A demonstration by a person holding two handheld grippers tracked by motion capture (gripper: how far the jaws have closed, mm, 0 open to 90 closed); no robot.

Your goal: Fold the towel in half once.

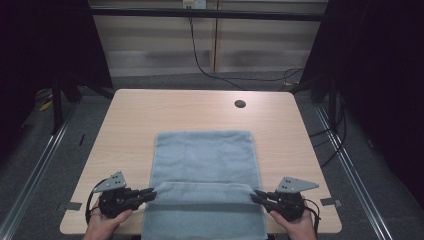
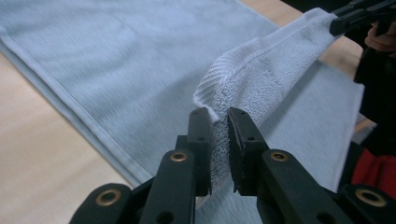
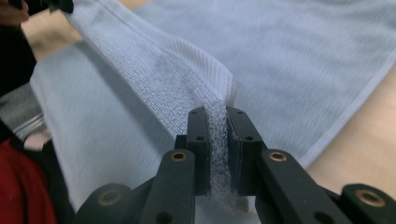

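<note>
A light blue towel (image 1: 202, 155) lies flat on the wooden table (image 1: 140, 115), and its near end hangs over the front edge. A raised fold of it runs taut between my two grippers, low over the cloth. My left gripper (image 1: 151, 191) pinches the fold's left corner; in the left gripper view the jaws (image 2: 218, 114) stand close together with the towel's hem (image 2: 243, 79) between them. My right gripper (image 1: 255, 194) grips the right corner, and the right gripper view shows terry cloth (image 3: 187, 79) clamped between its jaws (image 3: 218, 112).
A round cable hole (image 1: 240, 104) sits at the table's far right. Bare wood lies on both sides of the towel. Black cables (image 1: 200, 60) run over the floor behind the table, and dark frames stand at both sides.
</note>
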